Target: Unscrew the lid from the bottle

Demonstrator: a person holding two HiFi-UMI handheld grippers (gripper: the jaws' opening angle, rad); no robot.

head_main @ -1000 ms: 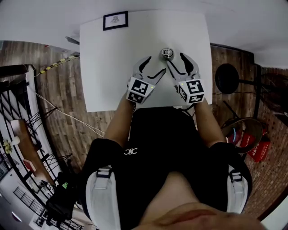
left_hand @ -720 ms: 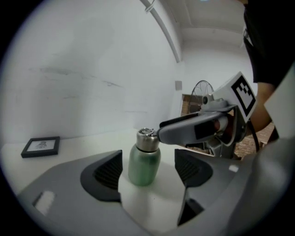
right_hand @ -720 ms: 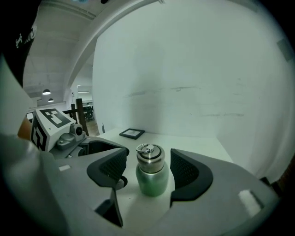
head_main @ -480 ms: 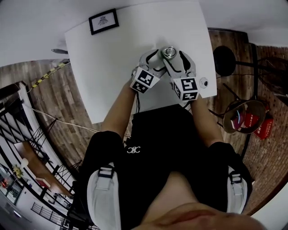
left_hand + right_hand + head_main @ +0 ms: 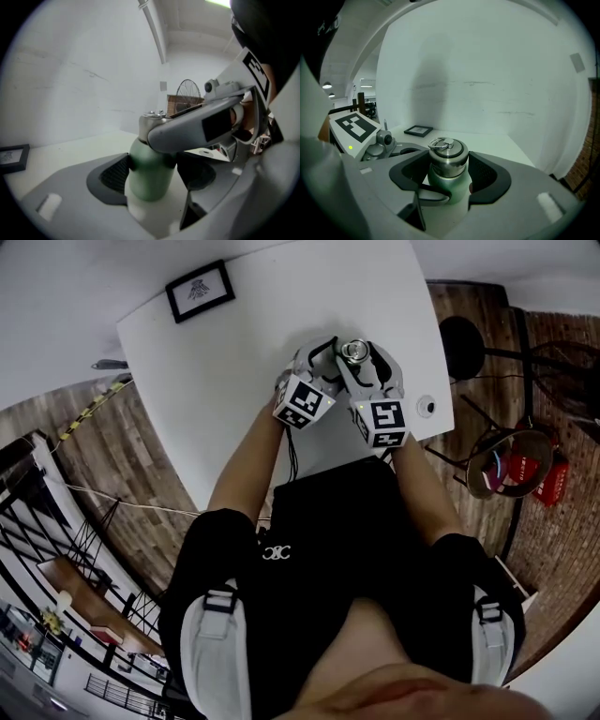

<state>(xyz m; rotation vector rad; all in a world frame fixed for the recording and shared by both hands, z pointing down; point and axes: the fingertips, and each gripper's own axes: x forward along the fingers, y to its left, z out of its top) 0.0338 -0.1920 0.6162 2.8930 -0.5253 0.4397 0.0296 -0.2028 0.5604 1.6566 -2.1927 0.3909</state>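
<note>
A green bottle [image 5: 149, 176] with a steel lid [image 5: 448, 155] and a ring on top stands upright on the white table [image 5: 234, 381]. In the head view the lid [image 5: 353, 350] shows between both grippers. My left gripper [image 5: 154, 174] is shut on the bottle's green body, its dark pads against both sides. My right gripper [image 5: 449, 171] reaches in from the other side at lid height. Its jaws are closing, with the lid between the pads [image 5: 483, 172] and a slight gap still showing. One right finger [image 5: 206, 124] crosses in front of the lid in the left gripper view.
A black-framed picture [image 5: 200, 290] lies at the table's far left corner. A small white round object [image 5: 427, 408] sits near the table's right edge. A dark round stool [image 5: 462, 338] and a basket [image 5: 511, 470] stand on the wooden floor to the right.
Both grippers have drawn in close around the bottle, and the left one has shut on its body. The head view has swung, so the table sits more slanted.
</note>
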